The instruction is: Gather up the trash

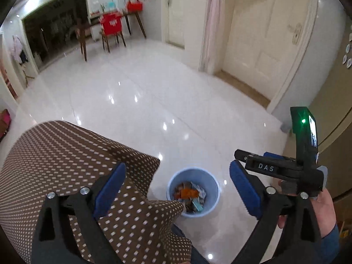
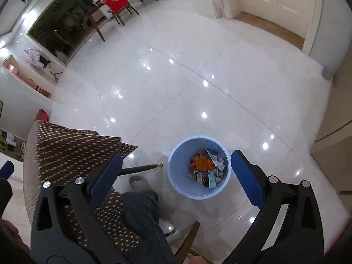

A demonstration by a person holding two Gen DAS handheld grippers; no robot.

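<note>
We see open floor (image 2: 198,77) ahead of bin (image 2: 176,176), free passage. Bin mouth unobstructed from above. Table (image 2: 72,151) corner crowds bin's left side; our leg (image 2: 143,202) just beside.

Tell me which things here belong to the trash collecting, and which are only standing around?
Job: blue bin, wrappers inside it, left tongs, right tongs, both open.
Around: dotted tablecloth, red chair, white door.
</note>
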